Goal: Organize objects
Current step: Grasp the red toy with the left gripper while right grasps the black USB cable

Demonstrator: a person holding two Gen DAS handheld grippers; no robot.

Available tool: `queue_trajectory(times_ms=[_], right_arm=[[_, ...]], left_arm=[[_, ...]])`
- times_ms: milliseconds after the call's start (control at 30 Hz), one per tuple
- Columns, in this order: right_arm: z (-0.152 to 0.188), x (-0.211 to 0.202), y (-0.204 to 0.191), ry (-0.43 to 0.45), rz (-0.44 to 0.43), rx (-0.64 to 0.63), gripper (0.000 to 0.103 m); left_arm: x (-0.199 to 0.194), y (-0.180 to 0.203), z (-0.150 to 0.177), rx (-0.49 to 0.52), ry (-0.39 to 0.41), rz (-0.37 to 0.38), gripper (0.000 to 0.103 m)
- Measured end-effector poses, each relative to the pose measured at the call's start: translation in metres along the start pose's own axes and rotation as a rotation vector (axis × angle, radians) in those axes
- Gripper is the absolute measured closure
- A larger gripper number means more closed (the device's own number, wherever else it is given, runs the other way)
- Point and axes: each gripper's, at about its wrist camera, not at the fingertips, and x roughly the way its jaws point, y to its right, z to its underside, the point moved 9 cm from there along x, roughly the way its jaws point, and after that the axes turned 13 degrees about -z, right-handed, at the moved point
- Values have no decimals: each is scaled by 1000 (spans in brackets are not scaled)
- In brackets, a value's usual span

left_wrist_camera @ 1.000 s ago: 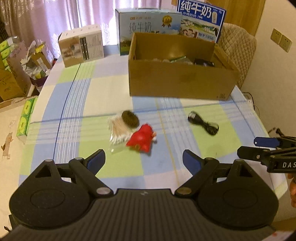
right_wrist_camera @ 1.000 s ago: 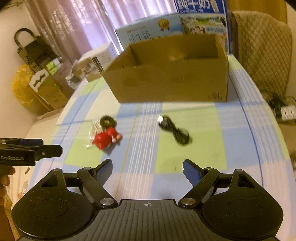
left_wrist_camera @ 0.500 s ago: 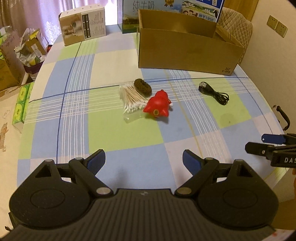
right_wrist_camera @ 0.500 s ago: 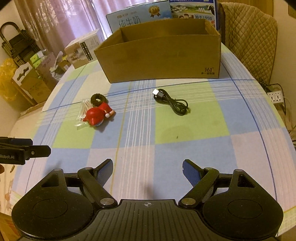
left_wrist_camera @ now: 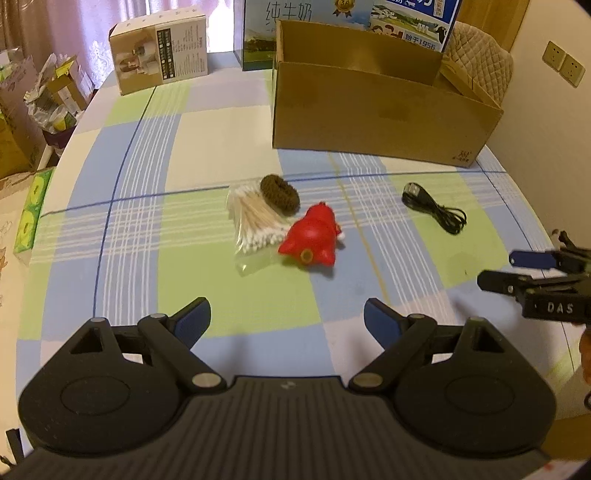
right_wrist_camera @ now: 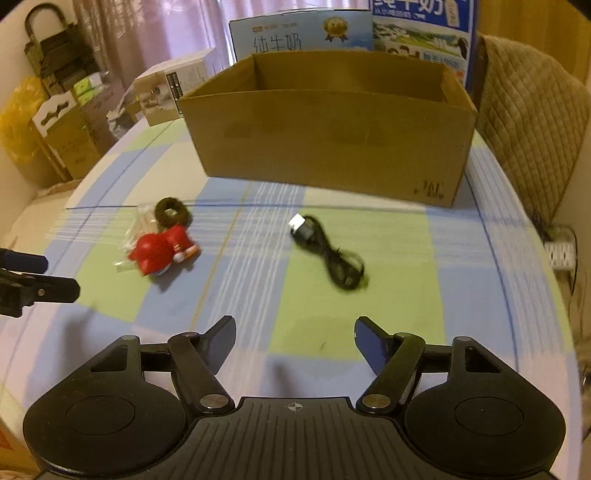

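Four loose things lie on the checked table (left_wrist_camera: 122,206): one red toy (left_wrist_camera: 312,240) near the middle, touching one bag of cotton swabs (left_wrist_camera: 251,221), one brown hair tie (left_wrist_camera: 279,194) resting on that bag's far end, and one black cable (right_wrist_camera: 327,251) well apart toward the right edge. One open cardboard box (right_wrist_camera: 332,147) stands at the far edge, with two milk cartons (right_wrist_camera: 301,35) behind it and one smaller printed box (left_wrist_camera: 160,68) at the far left. Both the left gripper (left_wrist_camera: 287,319) and the right gripper (right_wrist_camera: 295,338) hover over the near edge, fingers spread apart, nothing between them.
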Motion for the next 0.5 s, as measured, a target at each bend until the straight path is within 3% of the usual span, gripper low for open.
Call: queue_trajectory(times_ms=[500], right_arm=[[-38,73,30,-61,-42,-251,53]], left_arm=[[46,16,-31,-43,-50,-93,16]])
